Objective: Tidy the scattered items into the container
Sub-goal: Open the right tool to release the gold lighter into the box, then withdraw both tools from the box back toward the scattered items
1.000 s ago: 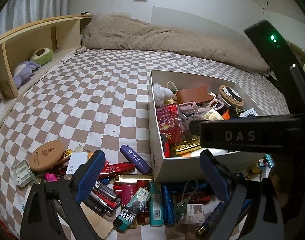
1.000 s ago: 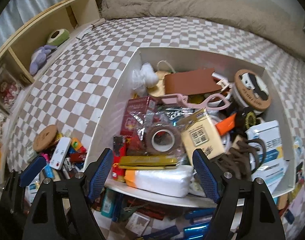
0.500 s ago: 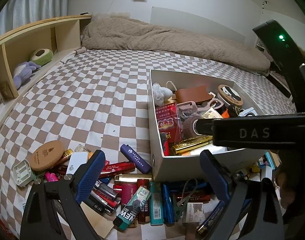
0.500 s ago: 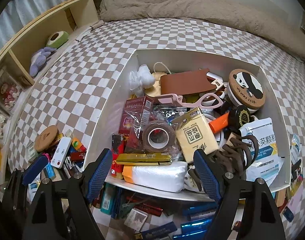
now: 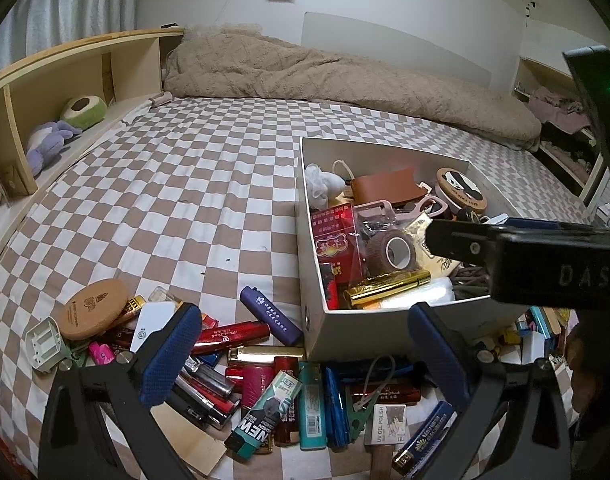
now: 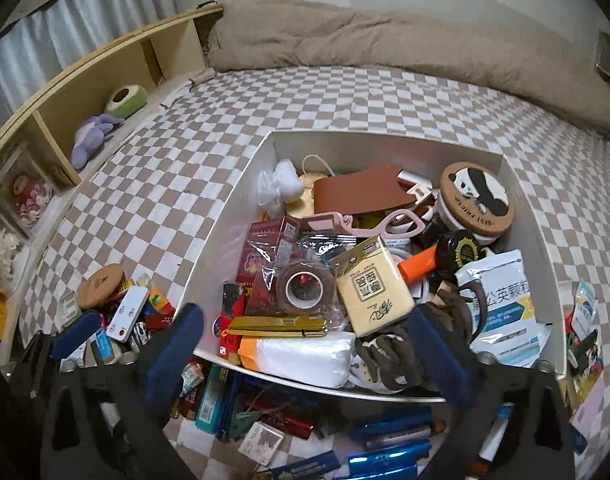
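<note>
A white cardboard box (image 5: 309, 264) (image 6: 225, 236) stands on the checkered bed, full of small items: a brown tape roll (image 6: 305, 290), a yellow tissue pack (image 6: 371, 286), a gold tube (image 5: 389, 282). Several lighters and small things lie scattered in front of it, among them a purple lighter (image 5: 271, 314), a red lighter (image 5: 231, 332) and a round cork lid (image 5: 91, 314). My left gripper (image 5: 305, 356) is open and empty above this pile. My right gripper (image 6: 309, 354) is open and empty over the box's near edge; its body shows in the left wrist view (image 5: 537, 260).
A beige quilt (image 5: 345, 76) lies along the far side of the bed. A wooden shelf (image 5: 65, 80) with plush toys runs along the left. More packets and lighters lie right of the box (image 6: 581, 344).
Both grippers have drawn back and up a little, away from the box. The right gripper's body has shifted right in the left wrist view. Nothing was picked up.
</note>
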Demonstrator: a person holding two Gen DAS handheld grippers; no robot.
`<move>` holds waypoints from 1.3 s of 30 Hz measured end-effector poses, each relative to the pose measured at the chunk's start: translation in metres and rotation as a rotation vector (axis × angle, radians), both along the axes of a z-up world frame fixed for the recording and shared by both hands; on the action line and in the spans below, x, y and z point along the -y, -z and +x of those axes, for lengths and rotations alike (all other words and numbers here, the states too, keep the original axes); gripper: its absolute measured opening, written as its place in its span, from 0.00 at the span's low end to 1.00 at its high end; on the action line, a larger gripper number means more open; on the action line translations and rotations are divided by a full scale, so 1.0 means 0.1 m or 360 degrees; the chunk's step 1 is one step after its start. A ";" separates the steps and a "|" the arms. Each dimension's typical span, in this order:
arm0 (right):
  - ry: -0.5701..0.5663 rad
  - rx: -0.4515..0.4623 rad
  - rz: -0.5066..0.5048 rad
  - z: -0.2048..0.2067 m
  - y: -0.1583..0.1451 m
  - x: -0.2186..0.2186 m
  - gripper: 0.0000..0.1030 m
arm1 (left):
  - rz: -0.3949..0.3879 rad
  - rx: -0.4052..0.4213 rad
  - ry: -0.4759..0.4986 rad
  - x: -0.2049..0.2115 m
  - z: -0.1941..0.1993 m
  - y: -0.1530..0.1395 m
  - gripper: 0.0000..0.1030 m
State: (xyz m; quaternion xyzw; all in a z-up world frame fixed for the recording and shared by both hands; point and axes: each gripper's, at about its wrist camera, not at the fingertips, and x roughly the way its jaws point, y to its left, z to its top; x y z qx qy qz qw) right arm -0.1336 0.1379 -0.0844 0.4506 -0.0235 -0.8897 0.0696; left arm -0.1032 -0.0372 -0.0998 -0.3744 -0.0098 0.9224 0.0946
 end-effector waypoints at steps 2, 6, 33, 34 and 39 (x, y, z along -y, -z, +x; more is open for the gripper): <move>0.0004 -0.0022 0.0017 0.02 -0.01 -0.02 1.00 | 0.0000 0.0001 -0.0002 0.00 -0.01 0.00 1.00; 0.0057 -0.0138 0.0017 0.11 -0.04 -0.11 1.00 | -0.0006 -0.0005 -0.0002 0.00 0.00 -0.01 1.00; 0.0169 -0.0447 0.0171 0.77 -0.04 -0.74 1.00 | -0.0019 -0.0072 -0.0003 -0.10 0.06 -0.08 1.00; 0.0172 -0.0460 0.0184 0.79 -0.04 -0.76 1.00 | -0.0019 -0.0076 -0.0002 -0.11 0.07 -0.08 1.00; 0.0195 -0.0513 0.0223 0.92 -0.05 -0.90 1.00 | -0.0009 -0.0104 -0.0010 -0.16 0.10 -0.11 1.00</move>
